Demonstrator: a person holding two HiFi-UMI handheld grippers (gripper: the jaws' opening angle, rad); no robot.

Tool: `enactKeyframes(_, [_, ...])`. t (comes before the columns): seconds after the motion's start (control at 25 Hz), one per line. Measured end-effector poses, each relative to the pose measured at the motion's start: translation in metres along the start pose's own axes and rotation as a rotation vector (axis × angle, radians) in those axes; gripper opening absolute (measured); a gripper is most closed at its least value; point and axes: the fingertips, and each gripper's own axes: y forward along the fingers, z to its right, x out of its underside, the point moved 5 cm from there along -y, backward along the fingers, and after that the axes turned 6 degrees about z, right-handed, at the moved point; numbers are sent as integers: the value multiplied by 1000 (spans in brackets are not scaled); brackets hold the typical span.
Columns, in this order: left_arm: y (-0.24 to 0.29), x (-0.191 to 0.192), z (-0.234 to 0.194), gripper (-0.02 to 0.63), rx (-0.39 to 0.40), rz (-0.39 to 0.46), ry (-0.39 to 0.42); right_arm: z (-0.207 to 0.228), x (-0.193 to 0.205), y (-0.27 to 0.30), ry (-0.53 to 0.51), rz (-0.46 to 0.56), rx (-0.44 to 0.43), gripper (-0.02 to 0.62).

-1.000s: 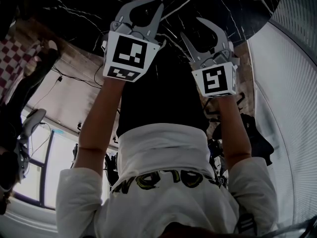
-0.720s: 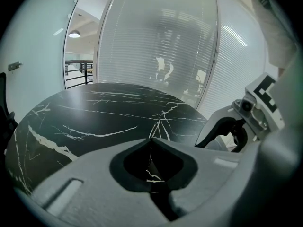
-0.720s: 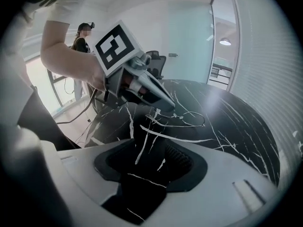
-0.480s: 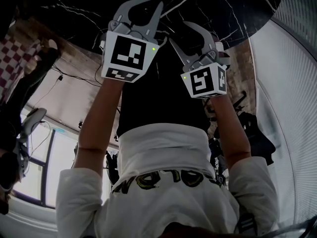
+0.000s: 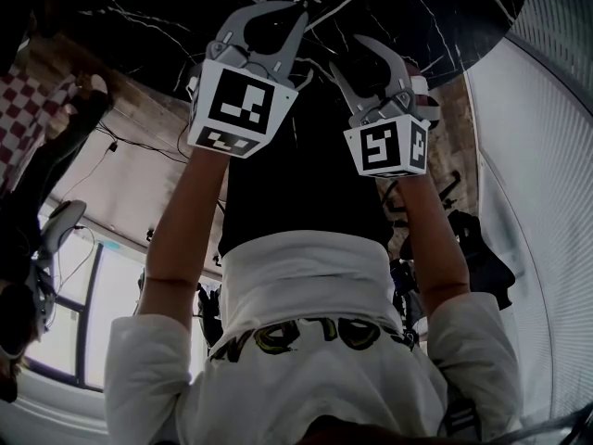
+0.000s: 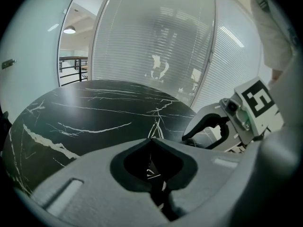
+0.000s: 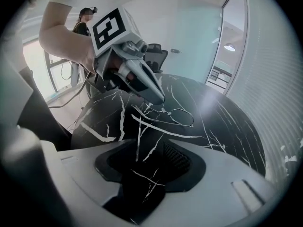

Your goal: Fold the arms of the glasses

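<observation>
Thin wire-rimmed glasses [image 7: 179, 116] lie low over the black marble table [image 7: 227, 136]. My left gripper [image 7: 161, 100] is shut on them at their left end, and in the left gripper view thin wire [image 6: 155, 126] runs out past its closed tips [image 6: 152, 140]. In the head view the left gripper [image 5: 298, 12] sits just left of the right gripper [image 5: 348, 52]. The right gripper [image 7: 149, 149] stands open just short of the glasses. Its jaws have just been closing a little, with nothing between them. It also shows at the right of the left gripper view [image 6: 204, 129].
The round table [image 6: 94, 110] ends in a curved edge close to a glass wall with blinds [image 5: 547, 202]. Beyond the table stand an office chair [image 7: 158, 56] and another person [image 7: 84, 25]. A cable [image 5: 139, 142] runs along the wooden floor.
The right gripper has shifted slightly left toward the left gripper and rolled a little. The left gripper has stayed in place and shut.
</observation>
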Motion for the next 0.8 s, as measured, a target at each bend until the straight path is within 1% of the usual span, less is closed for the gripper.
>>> enactKeyframes(0.4, [0, 2, 12, 6, 57, -30, 13, 31, 0, 2, -34, -12, 94, 178])
enactKeyframes(0.8, [0, 1, 18, 6, 102, -63, 39, 49, -8, 7, -50, -5, 146, 178])
